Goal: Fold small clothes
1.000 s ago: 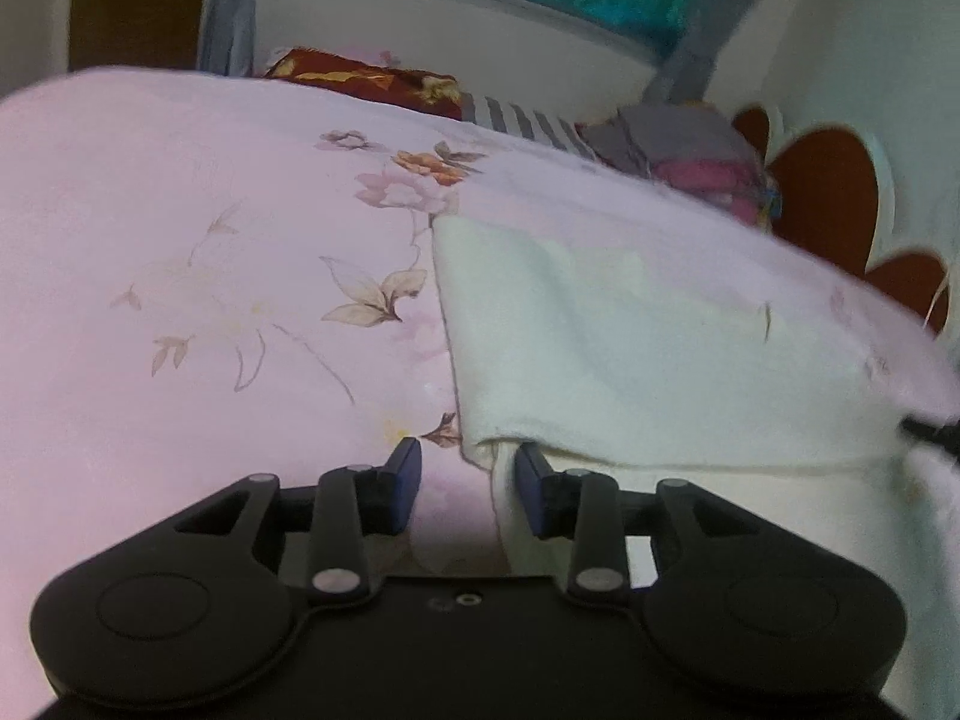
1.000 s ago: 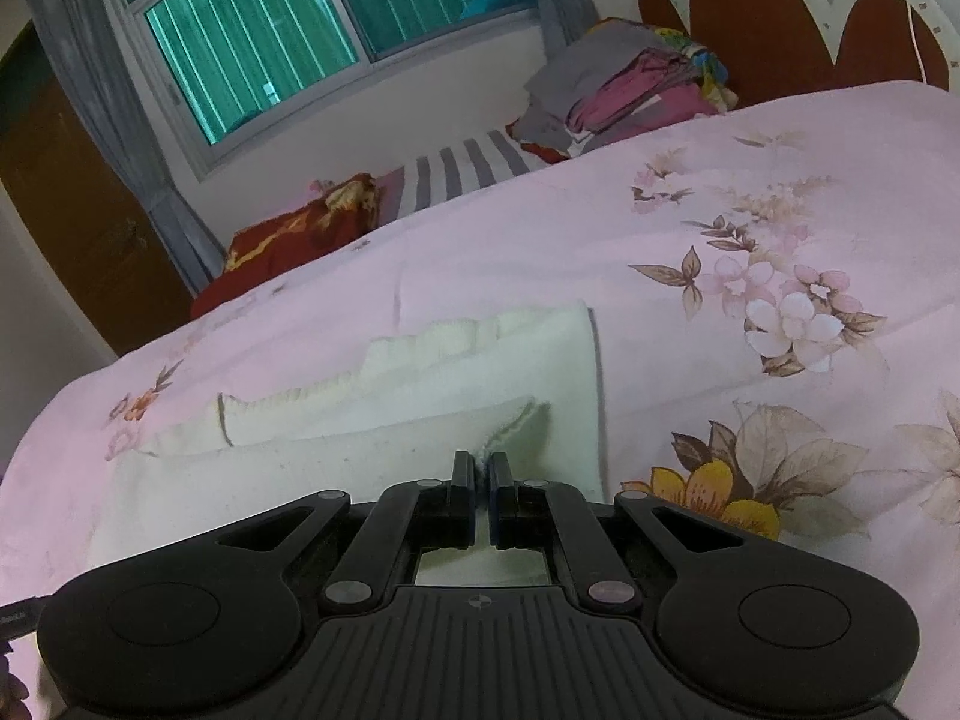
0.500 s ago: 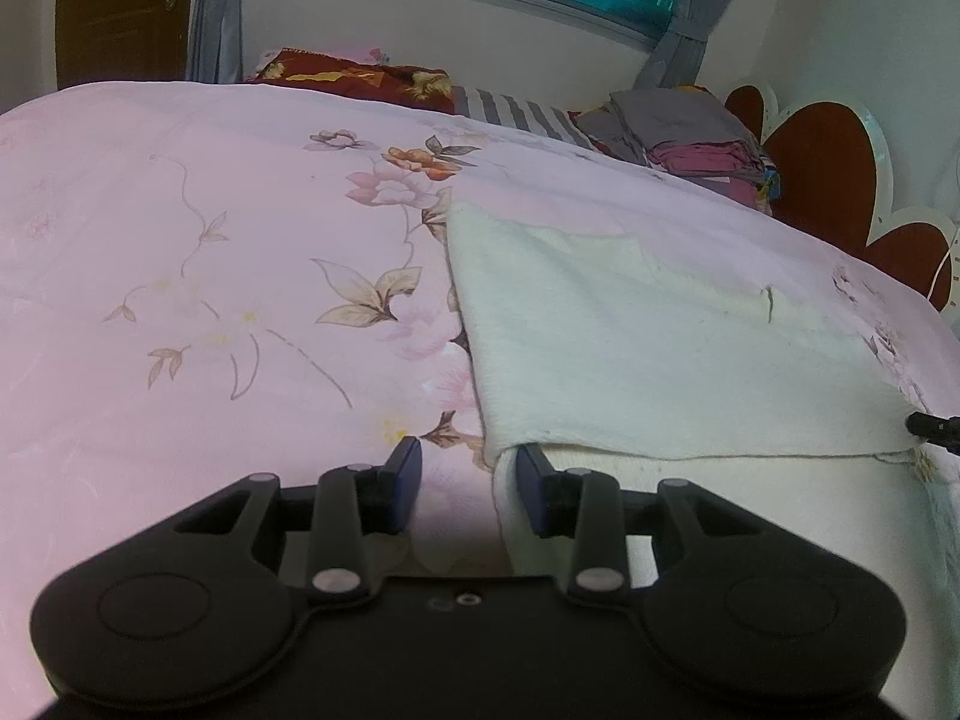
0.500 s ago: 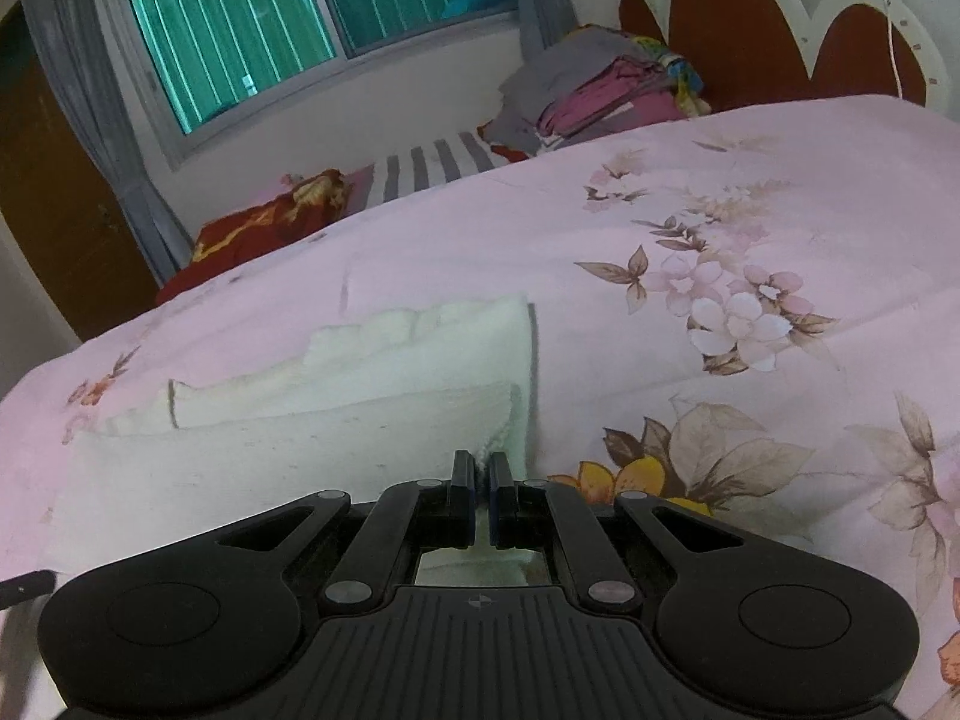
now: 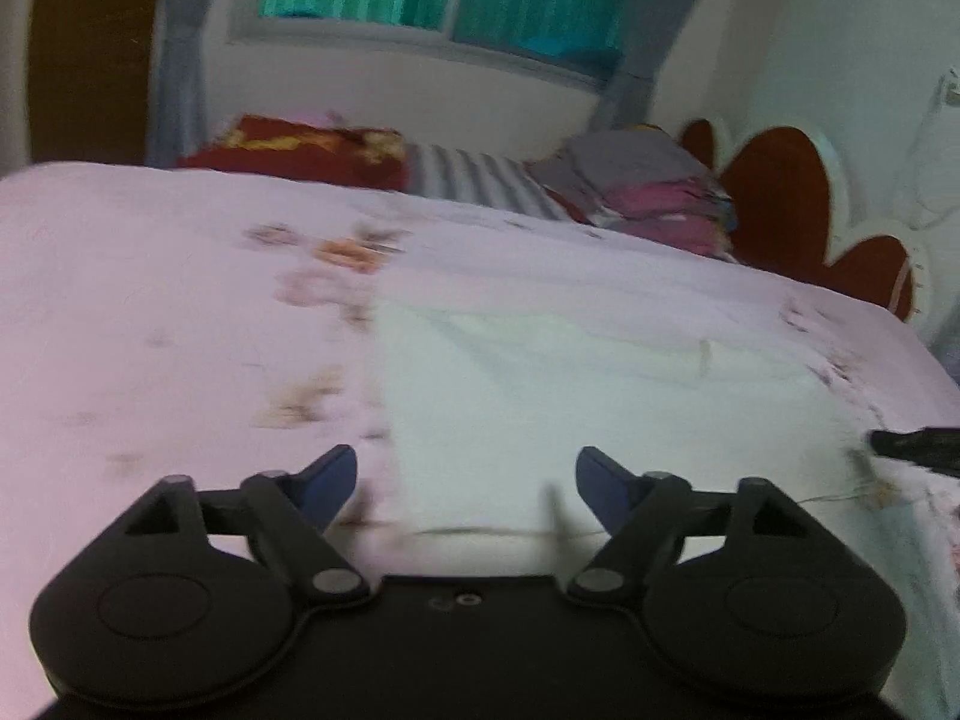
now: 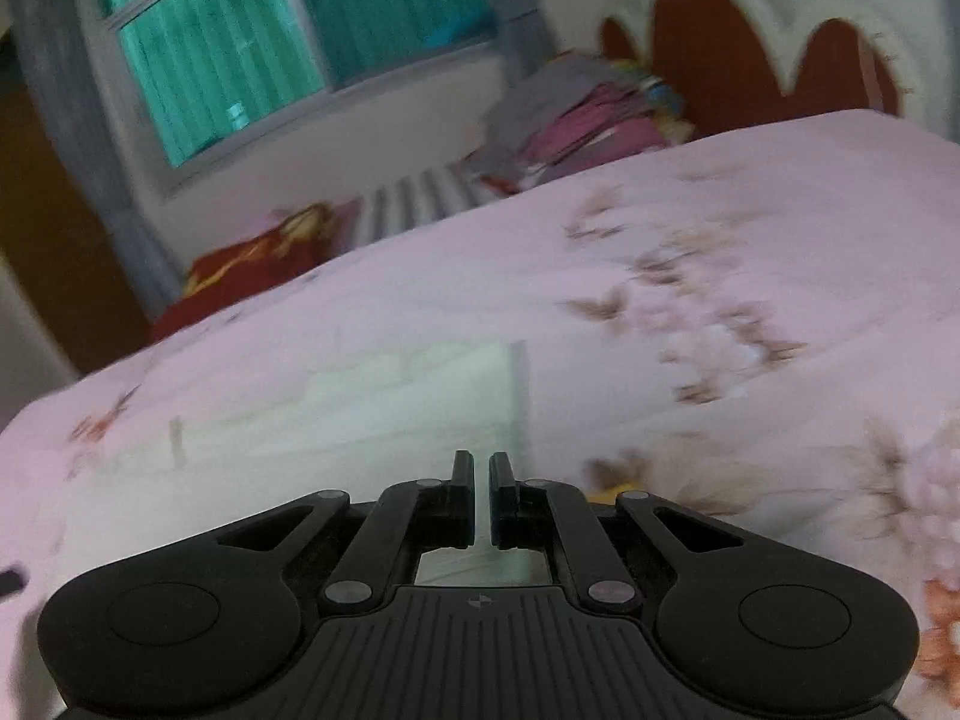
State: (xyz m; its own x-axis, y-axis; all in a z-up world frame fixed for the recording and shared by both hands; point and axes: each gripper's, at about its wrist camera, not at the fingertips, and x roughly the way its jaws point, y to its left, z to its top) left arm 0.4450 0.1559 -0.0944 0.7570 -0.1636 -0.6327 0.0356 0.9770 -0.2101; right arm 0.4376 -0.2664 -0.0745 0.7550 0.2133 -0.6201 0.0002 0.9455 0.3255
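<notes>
From the left wrist view, the left tongs (image 5: pixel 466 468) hang over the bed (image 5: pixel 150 312) with their jaws spreading apart, the blue pads well clear of each other and nothing pinched between them. The cream garment (image 5: pixel 570 390) lies flat on the pink flowered bedspread, just ahead of the tongs; its left edge runs up the picture from a spot just inside the left pad, so most of the cloth sits in front of and to the right of the gap. The near folded edge of the garment crosses just behind the pads. At the far right a dark tip of the right tongs (image 5: pixel 912 447) shows at the cloth's edge. The picture is blurred. Beyond the bed are a red pillow (image 5: pixel 294 147), a pile of folded clothes (image 5: pixel 648 186) and a scalloped headboard (image 5: pixel 780 192)

From the right wrist view, the right tongs (image 6: pixel 481 468) have their jaws drawn nearly together, a thin slit between them. The garment lies ahead and to the left of them, its right edge just right of the pads, and pale cloth shows under the tongs' body. Whether cloth is caught in the slit, I cannot tell
</notes>
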